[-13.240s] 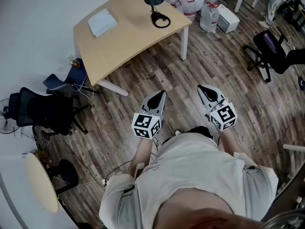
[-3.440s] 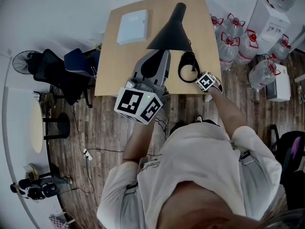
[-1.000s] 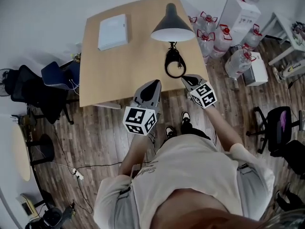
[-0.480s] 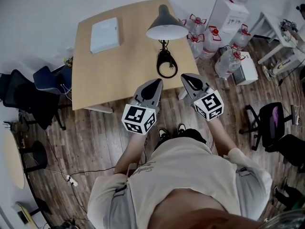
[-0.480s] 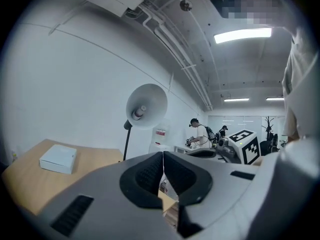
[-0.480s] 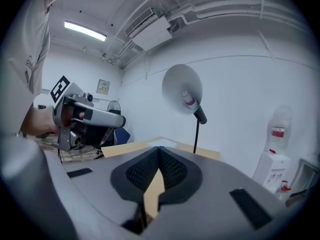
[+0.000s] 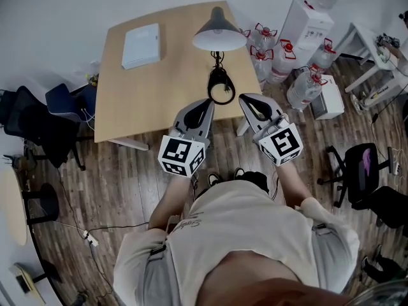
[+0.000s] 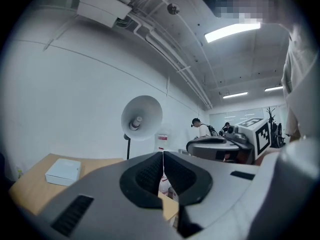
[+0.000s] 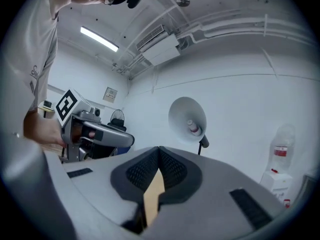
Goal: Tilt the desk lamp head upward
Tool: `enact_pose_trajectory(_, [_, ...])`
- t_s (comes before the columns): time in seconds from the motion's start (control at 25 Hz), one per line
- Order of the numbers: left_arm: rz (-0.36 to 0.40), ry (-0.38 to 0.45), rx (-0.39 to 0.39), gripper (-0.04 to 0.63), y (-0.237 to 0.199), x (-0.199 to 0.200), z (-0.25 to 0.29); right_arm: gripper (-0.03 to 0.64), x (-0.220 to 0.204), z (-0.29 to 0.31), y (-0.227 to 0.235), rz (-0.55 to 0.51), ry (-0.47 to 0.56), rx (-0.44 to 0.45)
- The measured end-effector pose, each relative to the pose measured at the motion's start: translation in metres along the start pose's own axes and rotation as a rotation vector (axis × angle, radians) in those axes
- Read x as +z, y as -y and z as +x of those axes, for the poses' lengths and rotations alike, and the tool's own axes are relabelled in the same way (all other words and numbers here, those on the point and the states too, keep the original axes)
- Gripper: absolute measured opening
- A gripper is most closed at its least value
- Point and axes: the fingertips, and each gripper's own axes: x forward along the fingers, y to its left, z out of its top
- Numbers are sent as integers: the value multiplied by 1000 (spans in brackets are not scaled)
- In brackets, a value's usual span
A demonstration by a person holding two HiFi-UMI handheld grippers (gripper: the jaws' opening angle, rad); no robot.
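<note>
The black desk lamp stands near the table's right front corner, its round base (image 7: pixel 218 86) on the wood and its cone head (image 7: pixel 218 34) tilted up so the white inside faces me. Both gripper views show the lamp head (image 8: pixel 142 117) (image 9: pixel 187 119) with the bulb visible inside. My left gripper (image 7: pixel 205 102) is shut and empty at the table's front edge, left of the base. My right gripper (image 7: pixel 246 99) is shut and empty, just right of the base. Neither touches the lamp.
A white flat box (image 7: pixel 141 36) lies at the far left of the wooden table (image 7: pixel 146 88). Several water bottles (image 7: pixel 273 56) and a white dispenser (image 7: pixel 306 19) stand right of the table. Office chairs (image 7: pixel 32 116) (image 7: pixel 357 171) sit on both sides on the wooden floor.
Over the last second both grippers have drawn back from the table toward me, and the lamp head stays tilted up. Earlier the left gripper was up at the lamp head.
</note>
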Motion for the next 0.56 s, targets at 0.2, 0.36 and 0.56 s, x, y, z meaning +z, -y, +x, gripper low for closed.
enact_pose_trajectory(0.2, [-13,-17,27,16,-3,-7,-8,-5,9,-3,-3,-9,26,-8])
enact_pose_trajectory(0.36, [-3,0,46,17,-13,-1,-12,-5,5,1,-3,-2,17,-10])
enact_pose_trajectory(0.56, [-35,0,65,15,-13,-6,-16,-5,2,-4,0,16,2,-8])
